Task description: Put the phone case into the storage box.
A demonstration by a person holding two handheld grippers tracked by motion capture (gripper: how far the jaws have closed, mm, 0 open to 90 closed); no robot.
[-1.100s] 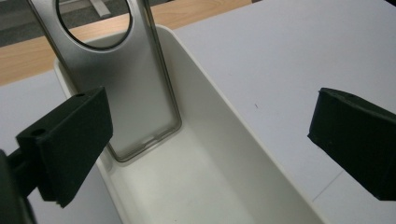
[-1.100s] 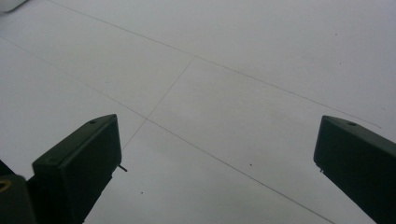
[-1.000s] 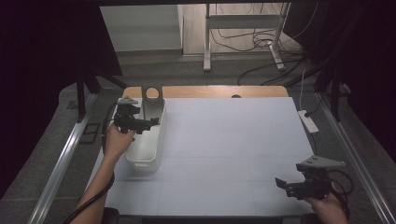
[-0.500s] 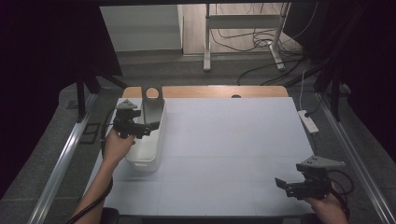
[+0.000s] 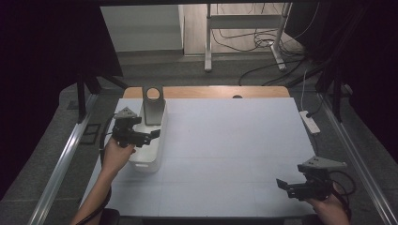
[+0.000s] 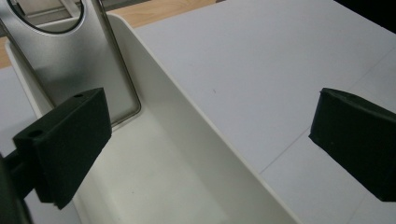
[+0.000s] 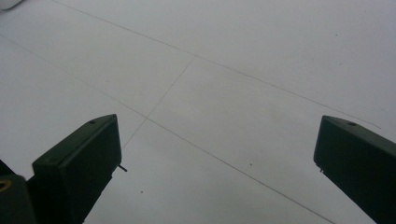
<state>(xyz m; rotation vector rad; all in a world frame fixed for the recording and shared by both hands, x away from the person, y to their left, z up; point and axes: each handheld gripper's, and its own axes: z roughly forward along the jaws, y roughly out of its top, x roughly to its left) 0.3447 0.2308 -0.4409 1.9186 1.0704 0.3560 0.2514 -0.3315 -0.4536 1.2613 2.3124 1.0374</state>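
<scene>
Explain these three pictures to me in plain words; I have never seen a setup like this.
A person sits at a table covered in white and holds a hand tool with two black jaws in each hand. The high view looks down from above: the left gripper hovers over a long white bin, and the right gripper hangs above the table's near right corner. The other two pictures come from small cameras riding on the tools. In the left gripper view the jaws stand wide apart, straddling the bin's right wall, with a grey metal stand with a round hole upright at the bin's far end. The right gripper view shows open jaws above bare tabletop. Neither tool holds anything.
</scene>
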